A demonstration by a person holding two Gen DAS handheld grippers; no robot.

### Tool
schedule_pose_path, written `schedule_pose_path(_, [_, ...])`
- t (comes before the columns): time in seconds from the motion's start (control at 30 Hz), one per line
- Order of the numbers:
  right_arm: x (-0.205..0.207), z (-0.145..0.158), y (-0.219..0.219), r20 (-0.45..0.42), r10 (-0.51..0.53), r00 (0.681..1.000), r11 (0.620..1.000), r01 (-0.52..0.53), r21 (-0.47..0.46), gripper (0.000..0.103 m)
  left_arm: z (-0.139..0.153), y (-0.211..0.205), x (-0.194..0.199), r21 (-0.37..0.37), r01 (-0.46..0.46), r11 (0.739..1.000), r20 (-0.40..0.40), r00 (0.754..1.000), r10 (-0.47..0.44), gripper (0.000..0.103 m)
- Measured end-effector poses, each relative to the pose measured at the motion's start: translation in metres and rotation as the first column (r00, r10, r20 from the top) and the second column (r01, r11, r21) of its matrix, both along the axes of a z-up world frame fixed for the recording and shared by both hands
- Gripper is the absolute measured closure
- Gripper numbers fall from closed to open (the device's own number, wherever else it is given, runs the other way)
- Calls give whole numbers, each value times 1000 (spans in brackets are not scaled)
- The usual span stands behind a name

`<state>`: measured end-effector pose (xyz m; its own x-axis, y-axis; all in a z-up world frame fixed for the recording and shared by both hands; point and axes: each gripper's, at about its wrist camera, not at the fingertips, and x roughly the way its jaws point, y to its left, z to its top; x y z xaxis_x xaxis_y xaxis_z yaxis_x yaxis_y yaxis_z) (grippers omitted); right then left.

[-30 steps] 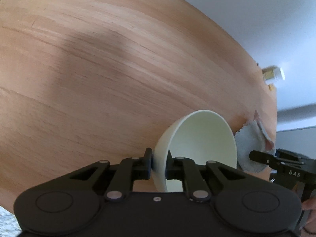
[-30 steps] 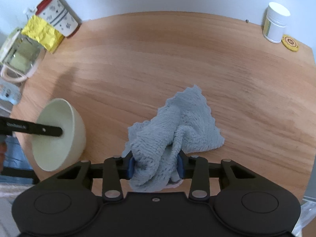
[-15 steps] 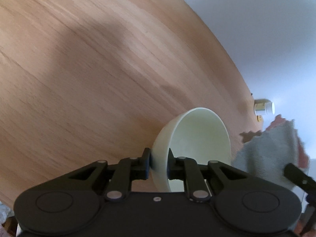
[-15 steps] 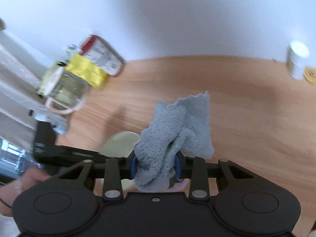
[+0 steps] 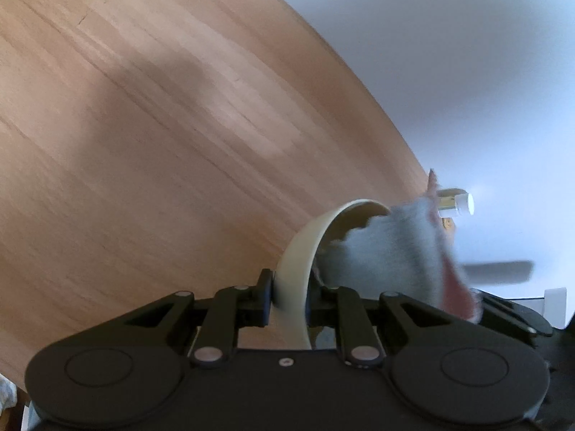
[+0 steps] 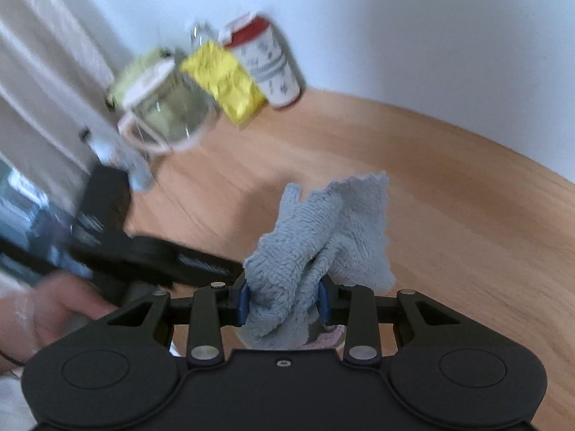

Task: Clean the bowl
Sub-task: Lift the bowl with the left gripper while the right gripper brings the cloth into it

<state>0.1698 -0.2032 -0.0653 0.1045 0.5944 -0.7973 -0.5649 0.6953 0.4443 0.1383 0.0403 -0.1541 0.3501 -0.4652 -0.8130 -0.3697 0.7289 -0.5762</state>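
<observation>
Wooden table (image 5: 143, 143); cloth (image 5: 388, 248) covers bowl (image 5: 302, 251) mouth.

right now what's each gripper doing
left gripper: shut on the bowl rim
right gripper: shut on the cloth

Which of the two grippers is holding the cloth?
The right gripper, shut on the grey cloth. The left gripper instead clamps the cream bowl by its rim.
</observation>
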Motion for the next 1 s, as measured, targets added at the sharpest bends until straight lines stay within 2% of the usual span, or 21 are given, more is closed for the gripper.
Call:
schedule_pose_path(0.17, [-8,-13,19,21,95,995,992,-92,-88,64,3,-4,-1,21,32,999,24,999,-32,88])
schedule_pose_path(0.57, [-11,-59,54,-32,229,973,945,-230,-232,64,-5,-17,-4,97,129,987,7,991,-130,87])
schedule_pose_path(1.0, [-15,-79,60,-119,283,952,922,-304,-239,64,-12,-24,-6,170,178,969,-8,984,-179,87])
